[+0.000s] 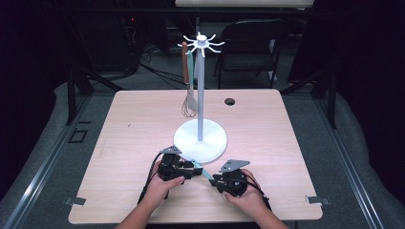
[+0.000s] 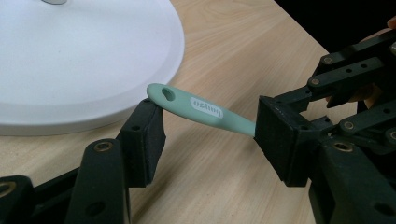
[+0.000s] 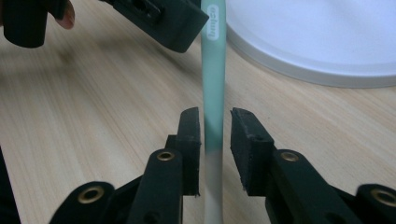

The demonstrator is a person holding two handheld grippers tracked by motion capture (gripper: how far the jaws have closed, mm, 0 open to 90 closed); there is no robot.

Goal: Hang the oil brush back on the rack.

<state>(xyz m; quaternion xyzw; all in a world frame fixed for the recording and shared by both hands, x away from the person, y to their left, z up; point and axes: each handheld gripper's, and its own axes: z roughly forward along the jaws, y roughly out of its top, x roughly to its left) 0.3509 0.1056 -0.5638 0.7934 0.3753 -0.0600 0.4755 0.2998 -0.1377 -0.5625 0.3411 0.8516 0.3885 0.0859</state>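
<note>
Your right tongs (image 3: 215,140) stood slack around the handle (image 3: 214,84); your left tongs (image 2: 210,135) gaped open astride its holed end.

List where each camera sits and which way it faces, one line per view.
High view: above the person's side, facing forward and down at the table, white stand and whisk; left hand and right hand show.
Left gripper view: on the left tool, looking along its jaws across the green handle to the stand's base.
Right gripper view: on the right tool, looking up the handle between its jaws.
Shared: both gripper views show handle, base and the other tool.
</note>
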